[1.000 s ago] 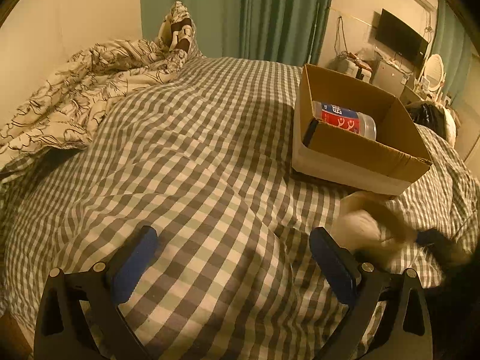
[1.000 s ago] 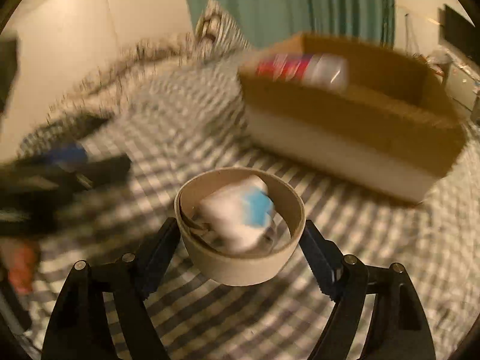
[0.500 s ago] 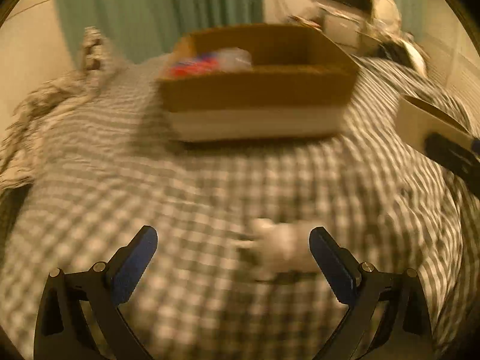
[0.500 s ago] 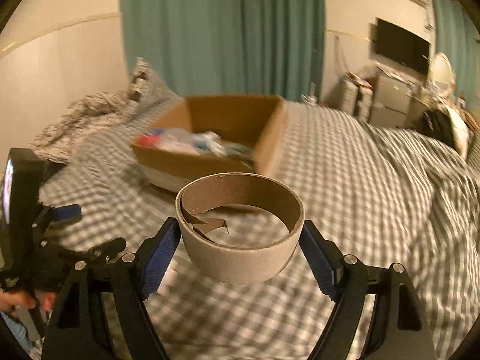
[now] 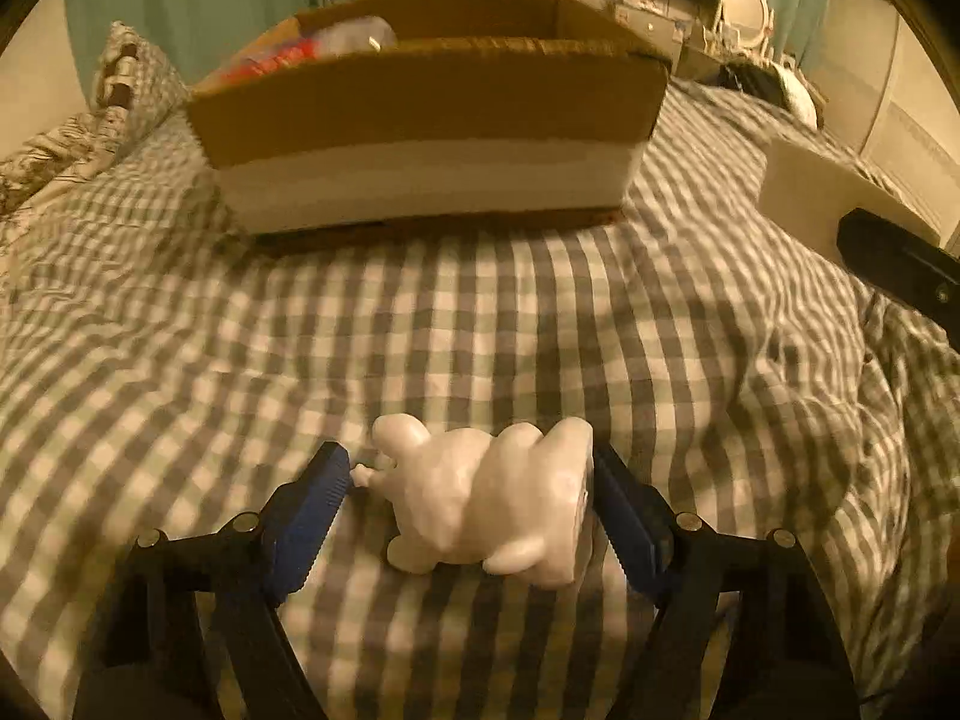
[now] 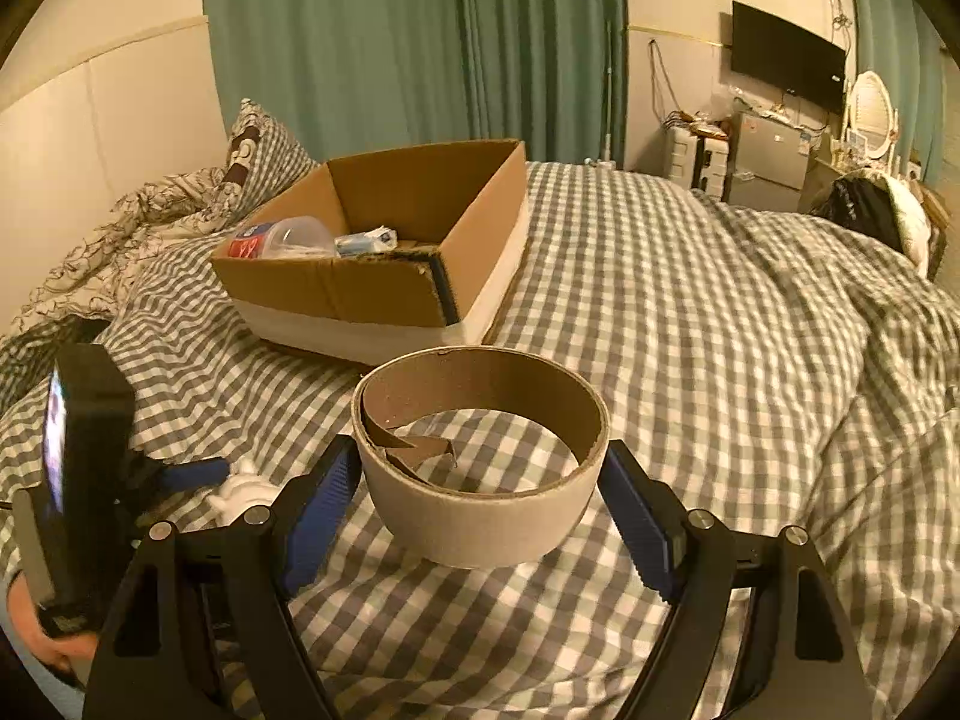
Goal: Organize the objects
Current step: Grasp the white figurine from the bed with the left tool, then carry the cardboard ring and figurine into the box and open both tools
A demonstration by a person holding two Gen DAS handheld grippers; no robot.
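My left gripper [image 5: 471,501] has closed its jaws around a white lumpy toy figure [image 5: 486,504] that lies on the checked bedspread [image 5: 420,330]; the right pad touches it, the left pad is close to its small end. My right gripper [image 6: 480,492] is shut on a wide cardboard tape ring [image 6: 480,456] and holds it above the bed. The open cardboard box [image 6: 384,252] stands ahead, also in the left wrist view [image 5: 432,102], with a clear jar with a red and blue label [image 6: 276,240] and a small packet [image 6: 366,240] inside. The toy shows by the left gripper [image 6: 180,474] in the right wrist view [image 6: 243,489].
A crumpled patterned duvet and pillow [image 6: 180,198] lie at the far left of the bed. A dark bag [image 6: 864,210] rests at the far right. Shelves, a TV [image 6: 786,60] and a mirror stand beyond the bed. Green curtains [image 6: 414,42] hang behind.
My left gripper swung toward the box, came down over the white toy and narrowed around it. My right gripper lifted the tape ring off the toy and steadied above the bed.
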